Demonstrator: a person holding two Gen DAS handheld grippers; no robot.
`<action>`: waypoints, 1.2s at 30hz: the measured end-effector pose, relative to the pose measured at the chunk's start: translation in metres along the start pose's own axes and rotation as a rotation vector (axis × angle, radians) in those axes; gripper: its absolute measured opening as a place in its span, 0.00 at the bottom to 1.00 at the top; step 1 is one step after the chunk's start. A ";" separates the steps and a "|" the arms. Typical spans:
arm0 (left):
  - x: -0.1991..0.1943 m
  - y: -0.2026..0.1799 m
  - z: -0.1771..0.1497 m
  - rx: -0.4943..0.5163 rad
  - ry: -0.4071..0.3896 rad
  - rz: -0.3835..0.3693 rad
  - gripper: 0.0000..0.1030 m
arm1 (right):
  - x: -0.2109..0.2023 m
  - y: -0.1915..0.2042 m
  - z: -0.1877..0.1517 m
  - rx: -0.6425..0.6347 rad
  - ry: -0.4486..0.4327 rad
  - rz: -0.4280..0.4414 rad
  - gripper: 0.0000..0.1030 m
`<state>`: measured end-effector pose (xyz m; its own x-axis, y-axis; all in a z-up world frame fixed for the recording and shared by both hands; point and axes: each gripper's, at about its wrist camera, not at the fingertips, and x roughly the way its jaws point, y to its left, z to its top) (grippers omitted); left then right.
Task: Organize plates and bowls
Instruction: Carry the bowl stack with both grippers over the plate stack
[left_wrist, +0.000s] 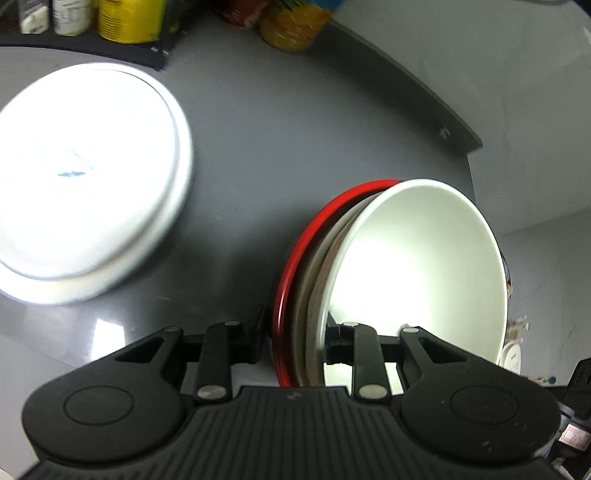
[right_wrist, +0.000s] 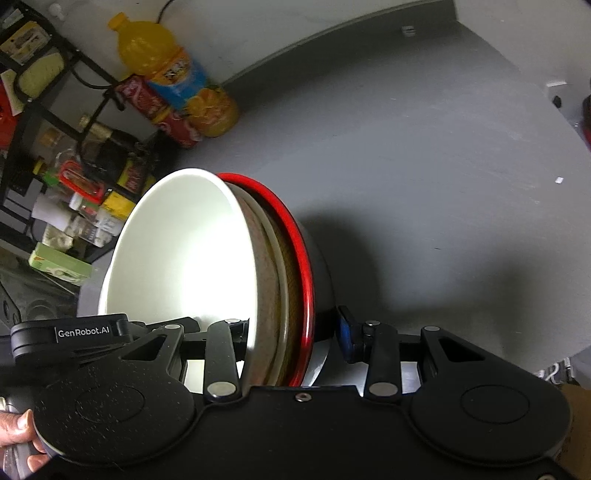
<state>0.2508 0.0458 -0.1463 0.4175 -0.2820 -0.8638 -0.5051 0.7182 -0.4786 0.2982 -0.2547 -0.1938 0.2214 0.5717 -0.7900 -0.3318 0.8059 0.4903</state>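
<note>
A nested stack of bowls is held tilted above the grey table (left_wrist: 295, 129): a white bowl (left_wrist: 417, 273) innermost, a brownish bowl (left_wrist: 317, 280) around it, and a red-rimmed bowl (left_wrist: 295, 258) outermost. My left gripper (left_wrist: 295, 343) is shut on the stack's rims at one side. From the opposite side, my right gripper (right_wrist: 293, 336) is shut on the same stack, where the white bowl (right_wrist: 184, 258) and red-rimmed bowl (right_wrist: 299, 251) show again. A stack of white plates (left_wrist: 85, 184) lies on the table to the left, blurred.
An orange juice bottle (right_wrist: 173, 74) and a cola bottle (right_wrist: 162, 110) stand at the table's back edge. A black rack (right_wrist: 55, 129) crowded with jars and boxes is at the left. A hand (right_wrist: 14, 435) grips the handle. The table's right edge (left_wrist: 469, 166) is close.
</note>
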 end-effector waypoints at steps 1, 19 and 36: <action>-0.004 0.004 0.003 -0.010 -0.001 0.003 0.26 | 0.001 0.006 0.001 -0.007 0.004 0.002 0.36; -0.072 0.082 0.058 -0.101 -0.107 0.006 0.26 | 0.038 0.115 0.033 -0.150 0.016 0.076 0.36; -0.076 0.161 0.089 -0.197 -0.106 0.051 0.26 | 0.095 0.181 0.025 -0.224 0.127 0.077 0.36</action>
<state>0.2048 0.2393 -0.1431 0.4599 -0.1725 -0.8711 -0.6611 0.5883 -0.4656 0.2821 -0.0504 -0.1707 0.0753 0.5948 -0.8004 -0.5407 0.6987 0.4684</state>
